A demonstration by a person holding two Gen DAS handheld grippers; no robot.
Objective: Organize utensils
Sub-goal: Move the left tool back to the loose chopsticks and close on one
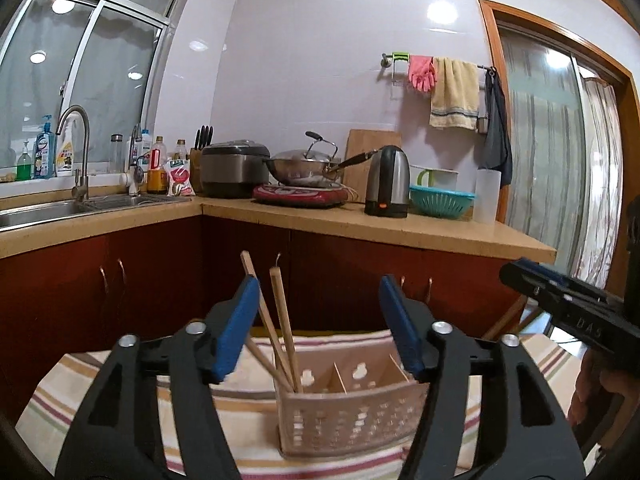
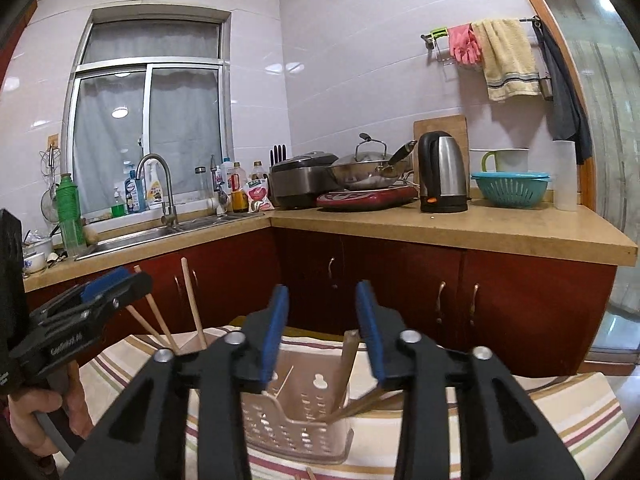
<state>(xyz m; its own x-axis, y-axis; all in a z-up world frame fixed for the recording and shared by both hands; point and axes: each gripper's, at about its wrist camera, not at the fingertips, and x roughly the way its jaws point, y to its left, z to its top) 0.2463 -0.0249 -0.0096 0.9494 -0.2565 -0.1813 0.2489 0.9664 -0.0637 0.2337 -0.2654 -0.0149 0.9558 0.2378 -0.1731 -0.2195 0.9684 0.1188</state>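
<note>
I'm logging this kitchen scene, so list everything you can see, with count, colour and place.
Utensil caddy: one, pale pink, slotted, on the striped cloth.
Chopsticks: three, wooden, leaning in the caddy's left compartment.
Wooden utensil: one, brown, leaning in the caddy's right end.
Striped cloth: one, cream with coloured stripes, under the caddy.
Kettle: one, steel and black, on the counter.
Wok: one, steel, lidded, on the red cooker.
Rice cooker: one, grey, left of the wok.
Colander: one, teal, right of the kettle.
Faucet: one, steel, at the sink.
Left gripper: open, above the caddy.
Right gripper: open, above the caddy.
</note>
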